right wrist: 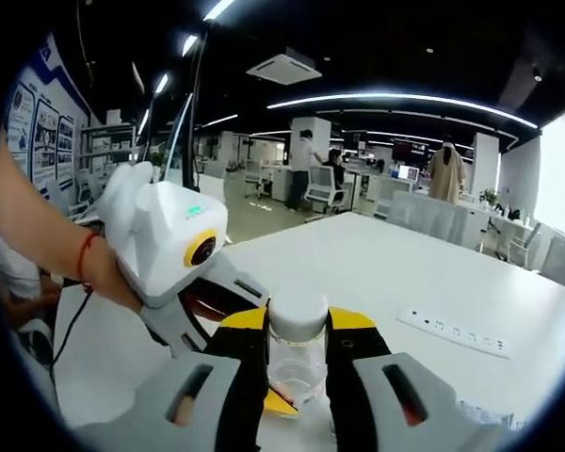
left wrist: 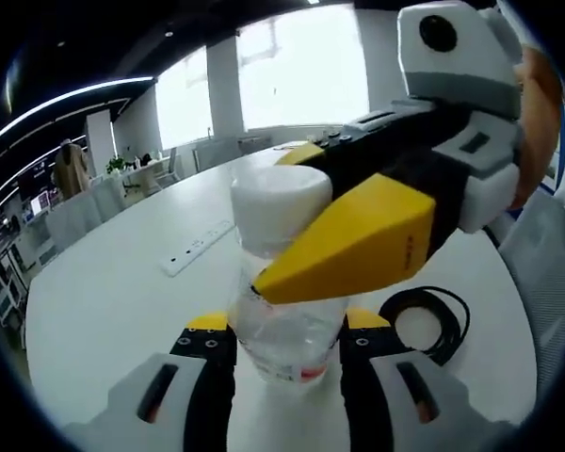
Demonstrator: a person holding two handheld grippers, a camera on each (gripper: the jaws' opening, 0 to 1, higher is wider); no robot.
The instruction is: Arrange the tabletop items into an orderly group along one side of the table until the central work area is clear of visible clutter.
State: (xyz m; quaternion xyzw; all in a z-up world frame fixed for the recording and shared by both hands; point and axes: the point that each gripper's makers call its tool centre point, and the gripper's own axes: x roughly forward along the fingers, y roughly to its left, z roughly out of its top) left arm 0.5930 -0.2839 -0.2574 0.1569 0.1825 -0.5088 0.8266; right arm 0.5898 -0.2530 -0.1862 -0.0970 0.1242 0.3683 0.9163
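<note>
Clear plastic, with a white cap, the bottle (left wrist: 282,282) stands on the white table (left wrist: 113,292) and is held from two sides at once. The left gripper (left wrist: 285,341) has its yellow-tipped jaws closed on the bottle's lower body, while the right gripper (right wrist: 297,358) clamps it higher up, just under the cap. In the left gripper view the right gripper crosses in front of the bottle from the right.

With both claws on one thin-walled bottle, the step is probably a handover or a twist of the cap; which of the two cannot be told. To do it well, one gripper should likely hold steady while the other works, keeping the bottle upright, since too firm a squeeze could buckle it.

Beyond the bottle, the left gripper view shows a white power strip (left wrist: 196,249) to its left and a coiled black cable (left wrist: 431,322) to its right. The right gripper view instead shows the person's hand (right wrist: 108,278) on the left gripper, and the office behind.
</note>
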